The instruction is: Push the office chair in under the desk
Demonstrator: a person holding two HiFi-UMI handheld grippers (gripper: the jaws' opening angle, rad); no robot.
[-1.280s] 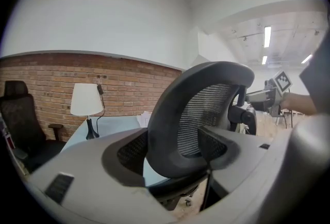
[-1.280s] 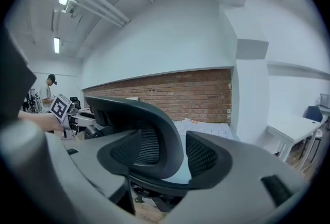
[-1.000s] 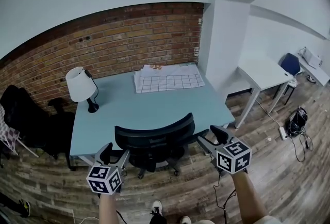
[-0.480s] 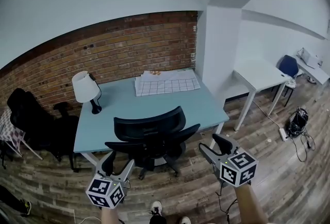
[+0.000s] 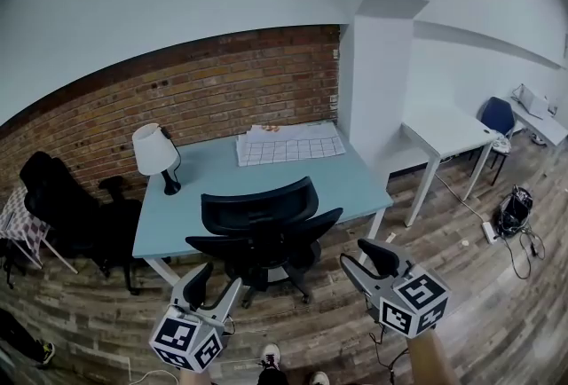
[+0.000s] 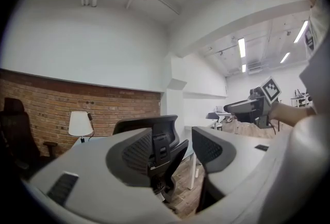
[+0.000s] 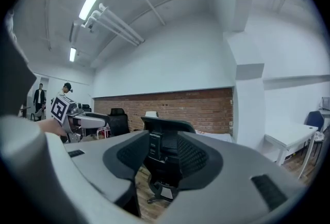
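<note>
Left gripper (image 5: 216,281), lower left of the head view, and right gripper (image 5: 366,261), lower right, hold nothing; their parted jaws have just been closing. Chair (image 5: 262,215) stands centre frame, against the desk (image 5: 204,175). Each gripper view shows the chair beyond the gap, untouched.

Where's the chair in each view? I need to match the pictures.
Head view: chair at centre, at the near edge of the desk.
Left gripper view: chair low centre, seen through the gap between the jaws.
Right gripper view: chair low centre, again in the gap between the jaws.
Shared landmark: the brick wall behind the chair.
</note>
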